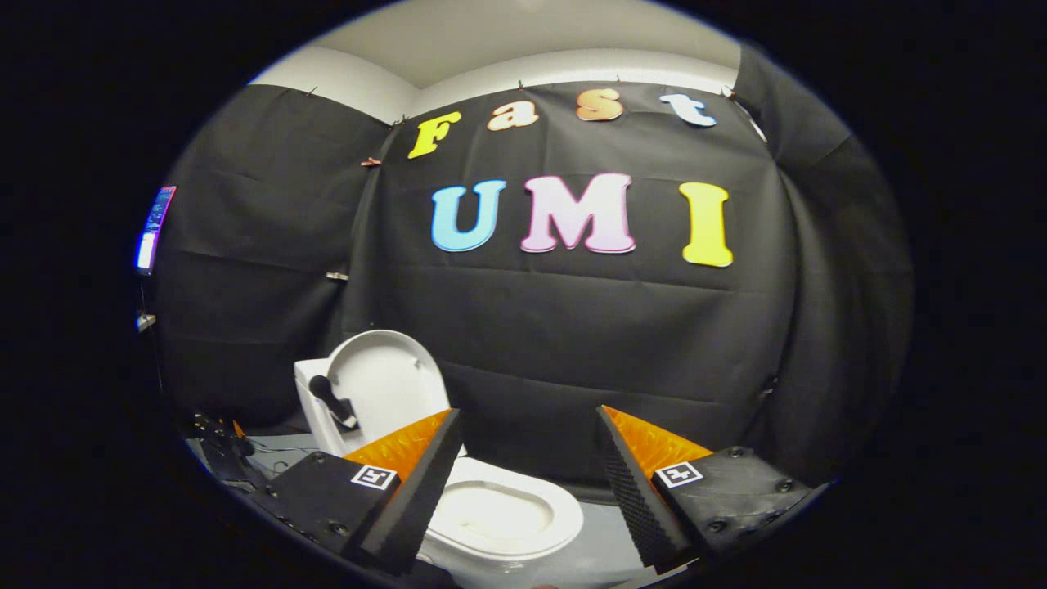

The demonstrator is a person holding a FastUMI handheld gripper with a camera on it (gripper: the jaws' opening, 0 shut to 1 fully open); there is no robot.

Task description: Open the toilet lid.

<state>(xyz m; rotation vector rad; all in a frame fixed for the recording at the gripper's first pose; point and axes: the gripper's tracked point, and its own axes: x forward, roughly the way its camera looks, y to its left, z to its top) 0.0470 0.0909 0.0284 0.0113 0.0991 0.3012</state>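
Toilet lid (384,380) stands raised, leaning back against the tank in the lower left of the frame, seat (501,517) exposed below, so the task looks done; tongs (523,483) hang apart, empty, clear above the bowl.

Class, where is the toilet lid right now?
In the gripper view, the lid stands raised against the tank, behind the seat and beyond the left finger of the open gripper, with black cloth behind it.
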